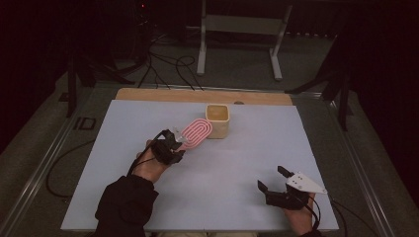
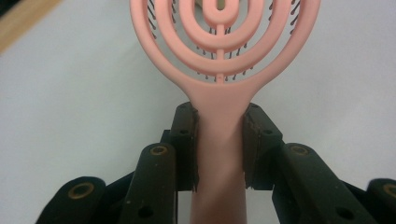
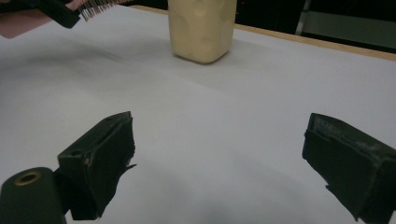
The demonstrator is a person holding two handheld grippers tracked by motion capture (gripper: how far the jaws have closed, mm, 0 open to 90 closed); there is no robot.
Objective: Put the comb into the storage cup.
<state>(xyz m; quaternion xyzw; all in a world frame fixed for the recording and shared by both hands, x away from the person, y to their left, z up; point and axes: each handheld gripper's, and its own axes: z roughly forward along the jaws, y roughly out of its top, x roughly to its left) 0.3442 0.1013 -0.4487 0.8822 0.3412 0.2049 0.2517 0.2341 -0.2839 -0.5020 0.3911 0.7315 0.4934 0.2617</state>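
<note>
Hairbrush (image 1: 196, 133): a pink plastic paddle with an open, looped head and dark bristles on the underside, held off the counter (image 1: 148, 197) by the left gripper (image 1: 173, 143). In the left gripper view its jaws are clamped on either side of the handle (image 2: 219, 154), just below where the neck widens into the head. The head points toward the cream cup (image 1: 218, 120) at the far middle of the counter and, seen from above, its tip overlaps the cup's near side; whether it touches cannot be told.

It looks light and stiff, so a modest squeeze should carry it. The handle is smooth and rounded, which could let it twist or slide between flat pads, and the long head gives leverage to any knock against the cup's rim. The handle is the right place to grip; the thin loops of the head would probably flex, and the bristles give no firm purchase.

The right gripper (image 1: 271, 183) rests low at the near right, jaws spread wide with nothing between them.
</note>
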